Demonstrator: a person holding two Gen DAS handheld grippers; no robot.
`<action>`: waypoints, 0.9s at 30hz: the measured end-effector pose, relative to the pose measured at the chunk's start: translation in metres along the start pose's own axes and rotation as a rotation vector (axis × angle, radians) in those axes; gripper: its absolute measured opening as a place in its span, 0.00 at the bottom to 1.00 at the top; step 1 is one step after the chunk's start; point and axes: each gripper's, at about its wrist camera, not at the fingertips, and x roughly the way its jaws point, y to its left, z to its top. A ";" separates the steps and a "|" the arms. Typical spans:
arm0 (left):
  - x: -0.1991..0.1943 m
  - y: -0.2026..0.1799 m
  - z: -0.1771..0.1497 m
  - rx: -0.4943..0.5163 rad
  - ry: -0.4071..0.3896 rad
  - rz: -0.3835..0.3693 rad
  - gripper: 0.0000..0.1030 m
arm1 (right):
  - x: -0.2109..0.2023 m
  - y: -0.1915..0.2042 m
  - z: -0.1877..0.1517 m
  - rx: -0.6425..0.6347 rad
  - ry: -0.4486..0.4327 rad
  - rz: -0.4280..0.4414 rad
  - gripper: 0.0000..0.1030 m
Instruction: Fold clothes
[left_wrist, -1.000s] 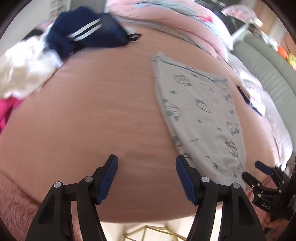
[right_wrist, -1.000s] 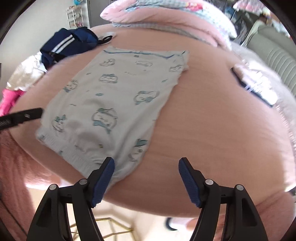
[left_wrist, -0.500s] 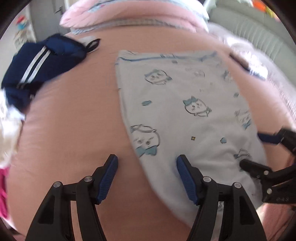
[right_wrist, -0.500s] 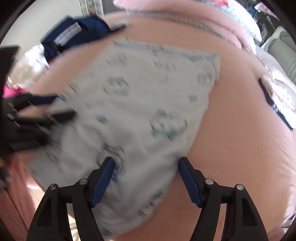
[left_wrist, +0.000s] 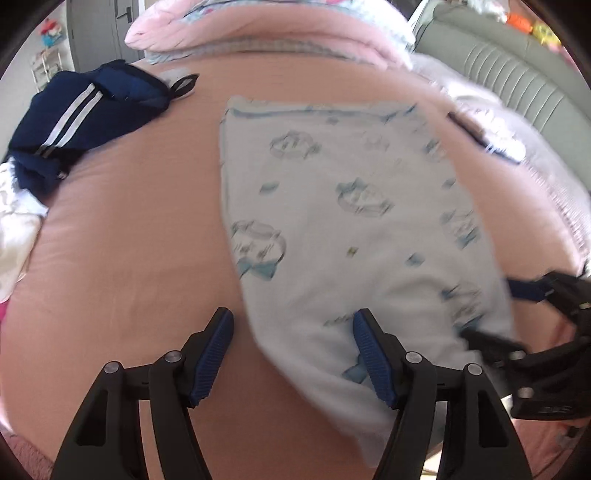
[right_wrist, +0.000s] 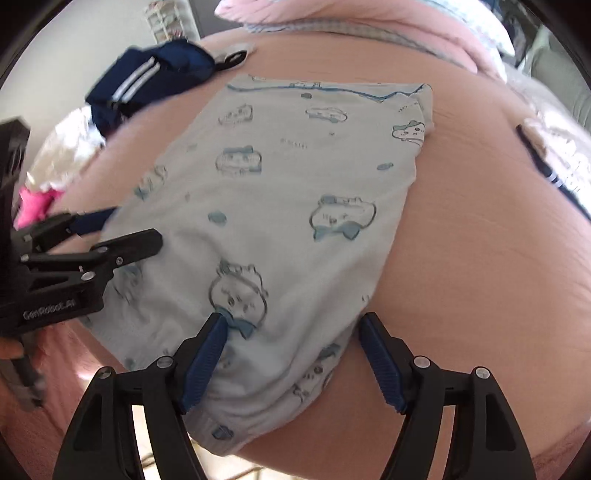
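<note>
Pale blue printed garment (left_wrist: 354, 221) (right_wrist: 288, 206) spread flat on pink bed surface (left_wrist: 129, 258) (right_wrist: 480, 240), cartoon animal print facing up, blue-trimmed edge at far end, near hem hanging at or just over the bed's near edge. Left gripper (left_wrist: 291, 354) poised over garment's near left corner: right finger pad over the cloth, left pad over bare pink sheet just beside the garment's left edge; jaws spread wide, nothing pinched. In right wrist view, left gripper (right_wrist: 122, 229) seen from the side at garment's left border, tips on either side of the edge, contact with cloth not resolvable. Right gripper (right_wrist: 291, 354) over garment's near right corner: left finger pad above the print with the blue bow, right pad just beside the garment's right edge over sheet; jaws apart, cloth lying between them but not clamped. In left wrist view, right gripper (left_wrist: 495, 314) at garment's right border, blurred. Relative to garment: navy garment with white stripes (left_wrist: 81, 118) (right_wrist: 147, 85) well apart at far left; white clothing (left_wrist: 14, 229) and a patch of bright pink cloth (right_wrist: 33, 206) further left; pink bedding roll (left_wrist: 277, 33) beyond far end; grey ribbed cushion (left_wrist: 517, 74) at far right. Left wrist view motion-blurred on right side.
</note>
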 end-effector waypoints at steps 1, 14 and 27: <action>-0.003 0.003 -0.004 -0.026 -0.013 0.009 0.64 | -0.004 -0.001 -0.006 -0.004 -0.010 -0.002 0.72; -0.039 0.015 -0.024 -0.162 -0.026 0.022 0.68 | -0.045 -0.037 -0.032 0.196 -0.049 0.061 0.71; -0.041 0.021 -0.054 -0.387 0.013 -0.343 0.60 | -0.036 -0.022 -0.041 0.256 0.001 0.240 0.54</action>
